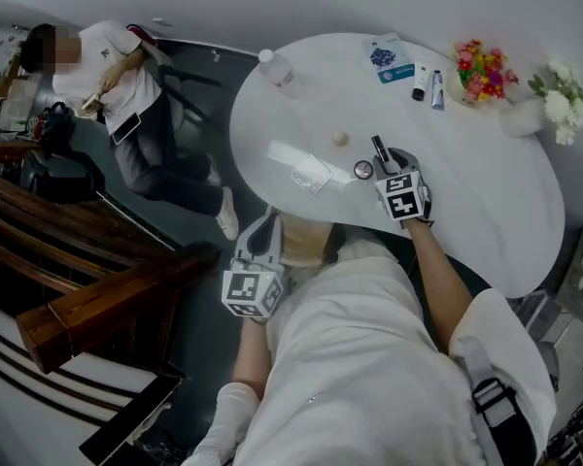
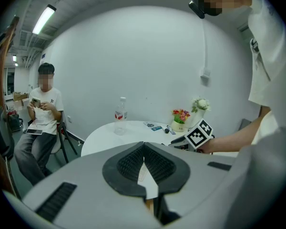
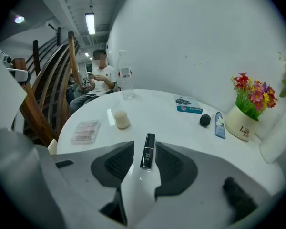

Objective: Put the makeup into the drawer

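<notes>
In the head view the right gripper (image 1: 383, 159) is down on the white table (image 1: 486, 212), with a black lipstick tube (image 1: 378, 148) lying at its tips and a small round compact (image 1: 363, 170) just beside its left jaw. A careless squeeze or sideways nudge here could, I judge, knock that compact away. The left gripper (image 1: 265, 229) hangs off the near table edge, close to the person's body and well apart from the makeup. No drawer shows in any view, so the lipstick may get lifted with nowhere ready to put it. In the left gripper view the jaws are clenched together with nothing gripped, and ahead of them lie the table and a water bottle (image 2: 119, 116). Clenched like this it cannot take a drawer handle without parting first. In the right gripper view the jaws stand apart and released. The lipstick tube lies lengthwise in the gap with a sliver of table visible on either side, so the pads are not on it yet. The tube looks slim and glossy, and it reaches out beyond the tips, so only its near end sits between the pads. Closing off-centre would likely roll it or squirt it forward, or let it droop once it is lifted. An eyeshadow palette (image 3: 86, 130) and a pale puff (image 3: 121, 119) wait ahead to the left, untouched.
</notes>
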